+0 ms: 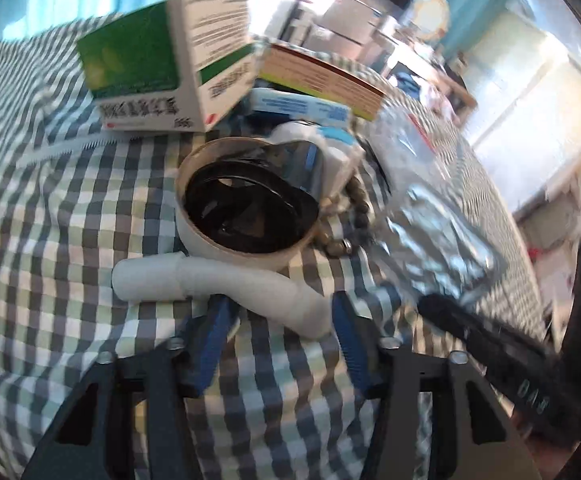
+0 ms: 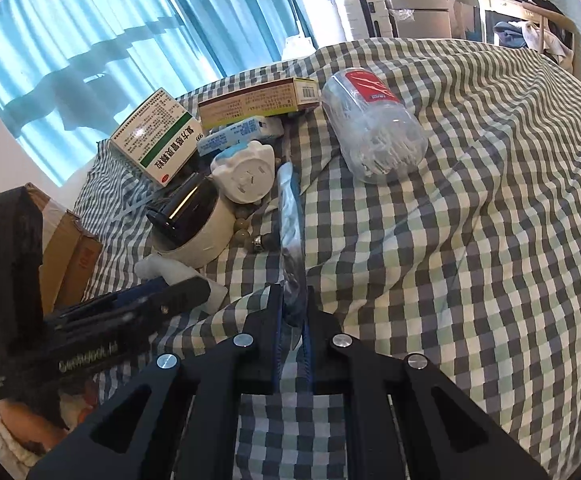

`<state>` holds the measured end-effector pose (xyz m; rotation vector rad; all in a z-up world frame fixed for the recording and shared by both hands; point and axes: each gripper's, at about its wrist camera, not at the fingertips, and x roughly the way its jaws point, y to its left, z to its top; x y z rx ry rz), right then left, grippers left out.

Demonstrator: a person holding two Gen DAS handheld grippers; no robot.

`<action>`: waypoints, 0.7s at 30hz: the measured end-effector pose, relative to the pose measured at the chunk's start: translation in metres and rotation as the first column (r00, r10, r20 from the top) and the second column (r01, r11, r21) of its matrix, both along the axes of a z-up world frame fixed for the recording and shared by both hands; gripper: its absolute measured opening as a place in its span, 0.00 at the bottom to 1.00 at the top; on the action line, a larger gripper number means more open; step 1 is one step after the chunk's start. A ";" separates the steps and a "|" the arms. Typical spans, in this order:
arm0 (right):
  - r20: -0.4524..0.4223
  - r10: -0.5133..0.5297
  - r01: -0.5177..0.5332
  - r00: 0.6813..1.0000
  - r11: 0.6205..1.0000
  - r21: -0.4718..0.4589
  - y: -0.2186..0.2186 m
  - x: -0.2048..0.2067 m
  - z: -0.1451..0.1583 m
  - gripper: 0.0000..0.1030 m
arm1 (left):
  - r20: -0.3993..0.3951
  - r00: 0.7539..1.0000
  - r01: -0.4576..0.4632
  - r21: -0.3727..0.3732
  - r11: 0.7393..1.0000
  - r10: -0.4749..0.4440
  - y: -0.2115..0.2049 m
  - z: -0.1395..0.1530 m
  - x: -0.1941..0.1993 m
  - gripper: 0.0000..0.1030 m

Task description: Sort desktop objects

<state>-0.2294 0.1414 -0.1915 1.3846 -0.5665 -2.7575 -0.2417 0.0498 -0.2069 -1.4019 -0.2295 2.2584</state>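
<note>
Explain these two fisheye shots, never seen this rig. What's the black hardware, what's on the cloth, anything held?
There is no robot arm here: a person holds a two-finger gripper in each hand, and a camera on each looks forward along its fingers.

In the left wrist view, the left gripper is open, its blue-padded fingers either side of a white plastic pipe piece lying on the checked cloth. Behind it sit a tape roll, a bead bracelet and a green medicine box.

In the right wrist view, the right gripper is shut on a foil packet. Further back lie a clear jar of cotton swabs and a white plug adapter.
</note>
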 end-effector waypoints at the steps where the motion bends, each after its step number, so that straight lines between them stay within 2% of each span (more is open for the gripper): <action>1: 0.002 0.000 0.000 1.000 1.000 0.001 0.001 0.000 0.000 0.09 | 0.013 1.000 -0.023 0.011 1.000 0.023 -0.003 -0.003 -0.002 0.31; 2: 0.003 -0.001 0.001 1.000 1.000 0.000 0.001 -0.001 -0.001 0.09 | 0.021 0.999 -0.030 0.023 0.999 0.029 -0.005 -0.004 -0.004 0.20; 4: 0.003 0.001 -0.001 1.000 1.000 0.005 0.000 -0.001 -0.001 0.09 | 0.011 0.999 -0.032 0.031 0.999 0.032 -0.007 -0.004 -0.002 0.17; 10: -0.008 0.016 -0.016 1.000 0.999 0.028 -0.006 0.003 0.009 0.09 | -0.066 0.998 -0.002 -0.019 1.000 0.001 -0.007 0.020 0.017 0.16; 15: -0.045 0.028 -0.026 0.999 0.999 0.043 -0.013 0.016 0.032 0.09 | -0.135 0.991 0.002 -0.007 1.000 -0.003 -0.010 0.051 0.031 0.14; 21: -0.076 0.036 -0.033 0.996 0.998 0.052 -0.025 0.041 0.053 0.08 | -0.156 0.988 -0.010 0.003 1.000 0.010 -0.018 0.068 0.046 0.14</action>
